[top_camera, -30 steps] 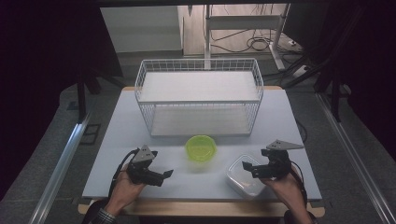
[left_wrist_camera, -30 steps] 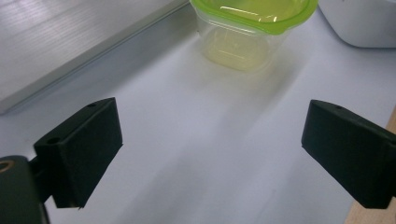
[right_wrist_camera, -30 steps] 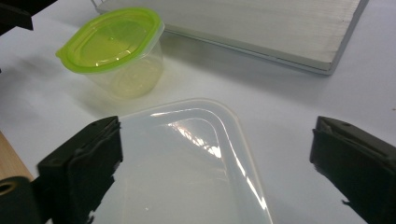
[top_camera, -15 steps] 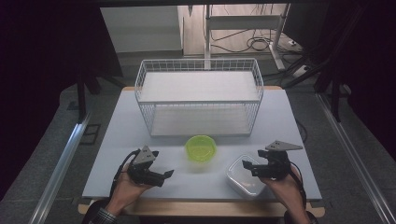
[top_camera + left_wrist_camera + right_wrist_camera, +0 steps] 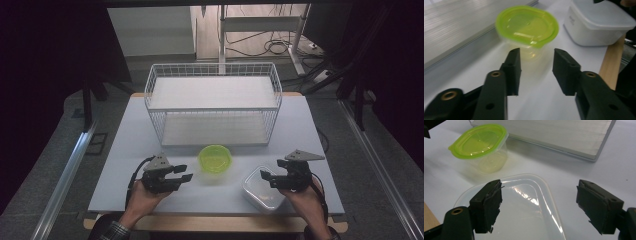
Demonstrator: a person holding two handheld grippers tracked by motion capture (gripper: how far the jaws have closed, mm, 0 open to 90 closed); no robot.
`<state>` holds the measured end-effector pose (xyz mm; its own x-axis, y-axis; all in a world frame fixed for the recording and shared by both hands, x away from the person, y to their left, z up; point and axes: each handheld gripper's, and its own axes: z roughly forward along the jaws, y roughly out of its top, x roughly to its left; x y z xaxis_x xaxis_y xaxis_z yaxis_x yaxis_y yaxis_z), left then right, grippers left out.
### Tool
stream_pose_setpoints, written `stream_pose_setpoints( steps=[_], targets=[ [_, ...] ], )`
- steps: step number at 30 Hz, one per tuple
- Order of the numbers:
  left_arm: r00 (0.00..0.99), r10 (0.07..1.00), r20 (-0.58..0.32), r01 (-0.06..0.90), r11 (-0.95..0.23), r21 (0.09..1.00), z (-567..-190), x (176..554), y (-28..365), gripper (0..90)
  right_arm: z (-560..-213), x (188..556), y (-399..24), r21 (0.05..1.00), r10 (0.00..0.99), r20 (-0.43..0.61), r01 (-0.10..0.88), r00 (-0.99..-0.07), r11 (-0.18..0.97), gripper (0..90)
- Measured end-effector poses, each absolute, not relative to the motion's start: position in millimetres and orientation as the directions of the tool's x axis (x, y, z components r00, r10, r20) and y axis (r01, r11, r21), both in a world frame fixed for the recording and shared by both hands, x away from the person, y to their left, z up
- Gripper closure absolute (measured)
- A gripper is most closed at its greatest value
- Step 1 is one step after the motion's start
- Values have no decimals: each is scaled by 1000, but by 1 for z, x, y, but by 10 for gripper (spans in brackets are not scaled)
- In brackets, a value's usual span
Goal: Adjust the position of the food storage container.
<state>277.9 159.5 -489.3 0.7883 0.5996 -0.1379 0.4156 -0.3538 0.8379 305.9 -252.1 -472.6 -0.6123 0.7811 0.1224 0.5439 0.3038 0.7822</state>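
A round clear tub with a lime-green lid (image 5: pixel 216 158) stands in the middle of the table's front half. My left gripper (image 5: pixel 184 172) lies level to its left and points at it. In the left gripper view that gripper (image 5: pixel 536 65) has just been closing its jaws partway; they are still open, with nothing between them, and the green-lidded tub (image 5: pixel 527 23) is a little ahead. My right gripper (image 5: pixel 264 177) hovers open over a clear rectangular lidded container (image 5: pixel 257 192). In the right gripper view that gripper (image 5: pixel 539 205) has narrowed slightly, its jaws apart above the clear lid (image 5: pixel 524 220).
A white wire basket (image 5: pixel 212 102) with a flat shelf board stands at the back middle of the pale table (image 5: pixel 125 150). The table's wooden front edge (image 5: pixel 611 62) runs close behind both hands. Metal rails flank the table on the floor.
The left gripper's jaws stand closer together than before. Both hands have stayed nearly where they were, and the two containers have not moved.
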Motion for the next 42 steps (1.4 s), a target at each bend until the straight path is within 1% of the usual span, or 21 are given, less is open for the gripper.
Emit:
stream_pose_setpoints(
  steps=[1, 2, 3, 4, 7, 9, 15, 19, 24, 29, 31, 33, 35, 37, 39, 42],
  targets=[
    [792, 596, -133, 413, -361, 836, -487, 279, 155, 648, -473, 306, -252, 783, 782, 119, 542, -612, 305, 188],
    [797, 590, -128, 406, -367, 837, -485, 280, 149, 648, -473, 306, -252, 783, 782, 119, 542, -612, 305, 188],
    [803, 583, -124, 401, -374, 836, -483, 282, 144, 729, -473, 307, -252, 786, 781, 112, 536, -614, 308, 179],
    [808, 577, -121, 400, -384, 832, -481, 284, 139, 729, -473, 307, -252, 786, 781, 112, 536, -614, 308, 179],
    [822, 554, -131, 399, -398, 826, -475, 293, 124, 858, -472, 306, -253, 789, 780, 103, 528, -617, 313, 164],
    [829, 541, -144, 402, -395, 826, -472, 299, 115, 898, -472, 306, -253, 791, 781, 92, 521, -618, 319, 157],
    [839, 530, -125, 392, -429, 814, -469, 319, 83, 899, -472, 306, -254, 799, 785, 81, 510, -615, 318, 136],
    [846, 525, -94, 377, -465, 801, -465, 335, 61, 899, -474, 306, -255, 796, 789, 65, 509, -611, 329, 135],
    [847, 524, -91, 384, -485, 786, -465, 353, 37, 899, -475, 307, -257, 796, 793, 61, 509, -606, 328, 134],
    [849, 522, -85, 399, -525, 752, -469, 365, 17, 899, -476, 307, -256, 788, 791, 51, 511, -609, 342, 134],
    [851, 520, -78, 398, -539, 742, -471, 368, 11, 899, -477, 307, -256, 785, 790, 47, 512, -611, 349, 134],
    [856, 515, -46, 385, -576, 721, -473, 370, 8, 899, -477, 307, -256, 783, 790, 43, 512, -611, 354, 134],
    [855, 518, -33, 390, -600, 698, -475, 372, 6, 899, -477, 307, -256, 783, 790, 41, 511, -612, 355, 134],
    [855, 517, -34, 396, -609, 687, -478, 373, 7, 899, -477, 307, -256, 781, 789, 38, 511, -613, 359, 134],
    [847, 527, -65, 419, -588, 692, -478, 372, 10, 900, -477, 307, -255, 779, 787, 36, 510, -616, 364, 134],
    [845, 533, -49, 418, -601, 682, -477, 369, 14, 900, -477, 306, -254, 778, 781, 27, 504, -624, 375, 134]
  ],
)
